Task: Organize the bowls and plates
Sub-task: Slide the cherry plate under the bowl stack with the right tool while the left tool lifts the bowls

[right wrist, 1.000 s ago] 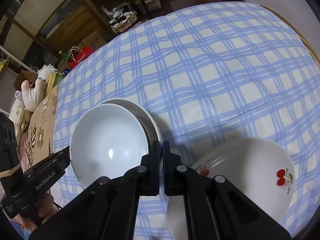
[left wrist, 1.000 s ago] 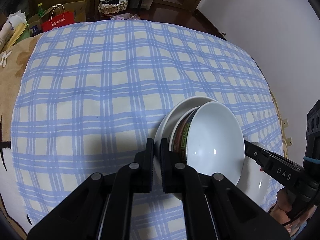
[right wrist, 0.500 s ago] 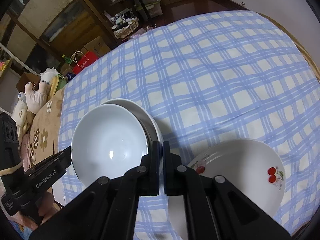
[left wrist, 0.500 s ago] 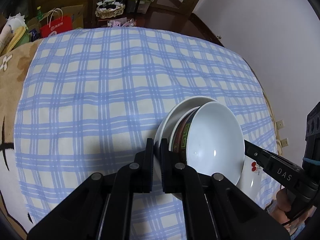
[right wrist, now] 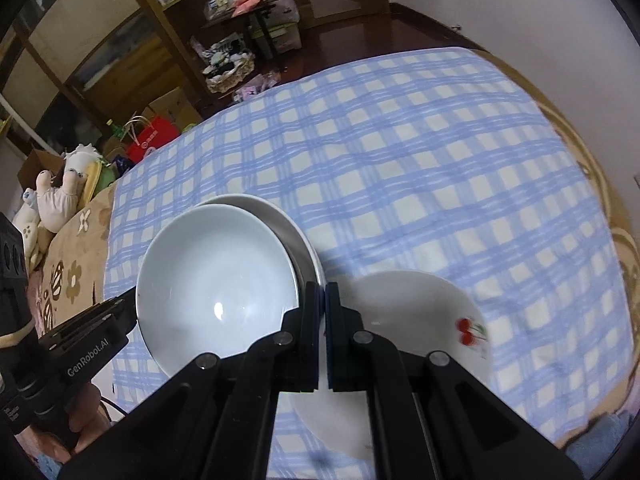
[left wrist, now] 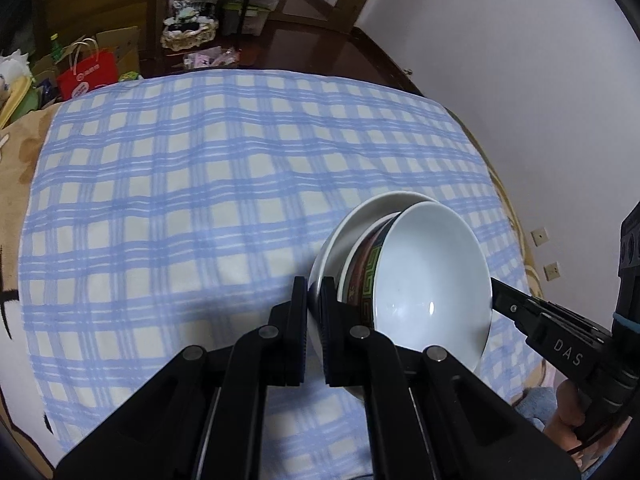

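Legibly, "GenRobot.AI" on left gripper (right wrist: 132,308)

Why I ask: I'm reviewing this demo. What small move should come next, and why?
Probably carry the white plate over the cherry plate and lower it. The left tongs and right tongs clamp its opposite rims, bowls nested inside, and the cherry plate lies beside it.
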Available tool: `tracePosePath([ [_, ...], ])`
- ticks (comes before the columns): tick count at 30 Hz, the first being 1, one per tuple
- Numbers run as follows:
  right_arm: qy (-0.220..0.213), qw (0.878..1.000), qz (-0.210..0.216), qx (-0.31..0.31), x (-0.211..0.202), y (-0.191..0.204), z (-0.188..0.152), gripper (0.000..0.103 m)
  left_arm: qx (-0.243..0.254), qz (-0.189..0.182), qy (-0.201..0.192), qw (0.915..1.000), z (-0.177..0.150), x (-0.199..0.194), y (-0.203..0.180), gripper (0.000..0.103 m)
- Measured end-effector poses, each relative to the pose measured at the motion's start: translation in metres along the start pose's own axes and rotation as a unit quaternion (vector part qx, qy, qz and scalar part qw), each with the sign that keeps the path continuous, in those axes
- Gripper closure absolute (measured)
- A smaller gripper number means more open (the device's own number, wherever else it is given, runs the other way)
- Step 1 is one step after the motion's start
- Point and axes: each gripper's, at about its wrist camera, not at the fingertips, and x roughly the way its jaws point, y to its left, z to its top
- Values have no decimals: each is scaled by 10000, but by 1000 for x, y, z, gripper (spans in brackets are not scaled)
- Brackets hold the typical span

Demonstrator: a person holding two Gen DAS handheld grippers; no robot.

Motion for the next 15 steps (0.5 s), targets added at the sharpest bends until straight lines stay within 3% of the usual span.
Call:
tracePosePath([
  [7, -85, 9996, -265, 56, -28, -34, -11, 98, 202, -149, 112, 9996, -6, 1, -42, 99],
  [15, 84, 9984, -455, 322, -28, -74, -29, 98, 492, -147, 525, 9973, -24, 31, -79, 100],
])
